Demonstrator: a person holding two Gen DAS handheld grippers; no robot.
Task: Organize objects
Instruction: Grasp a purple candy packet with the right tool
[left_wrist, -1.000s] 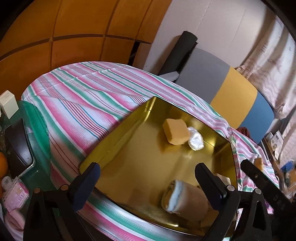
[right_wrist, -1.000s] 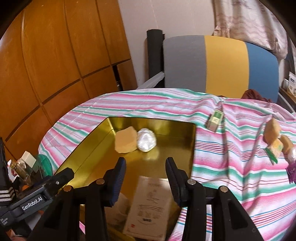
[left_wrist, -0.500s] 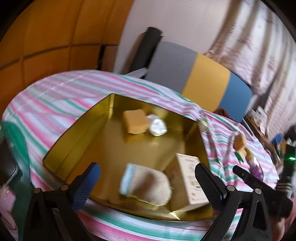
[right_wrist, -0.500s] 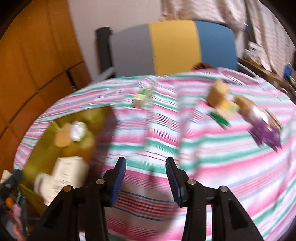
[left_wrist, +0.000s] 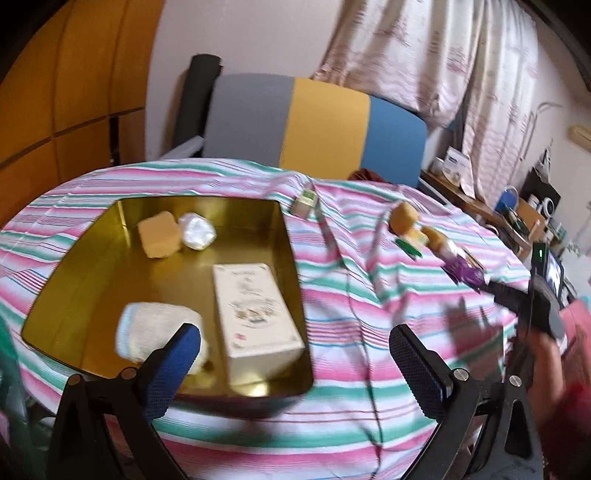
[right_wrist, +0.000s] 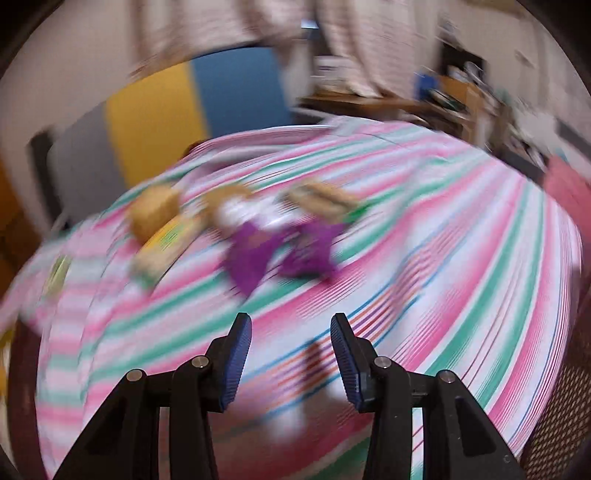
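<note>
Right fingers (right_wrist: 236, 354) part open, empty; left gripper (left_wrist: 295, 354) wide open, empty. Purple packet (right_wrist: 280, 247) and snacks (right_wrist: 155, 210) ahead of right gripper (right_wrist: 291, 350), gold tray (left_wrist: 74, 266) under left. Heavy blur: risk of overshoot, knocking the pile.

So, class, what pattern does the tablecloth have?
Stripes of pink, green and white on the tablecloth, clearest in the left wrist view.

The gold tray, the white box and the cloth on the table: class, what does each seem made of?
Tray: probably metal, shiny; its walls mirror the contents.
White box: likely matte printed cardboard, with crisp edges.
Cloth: woven fabric, striped and wrinkled.
</note>
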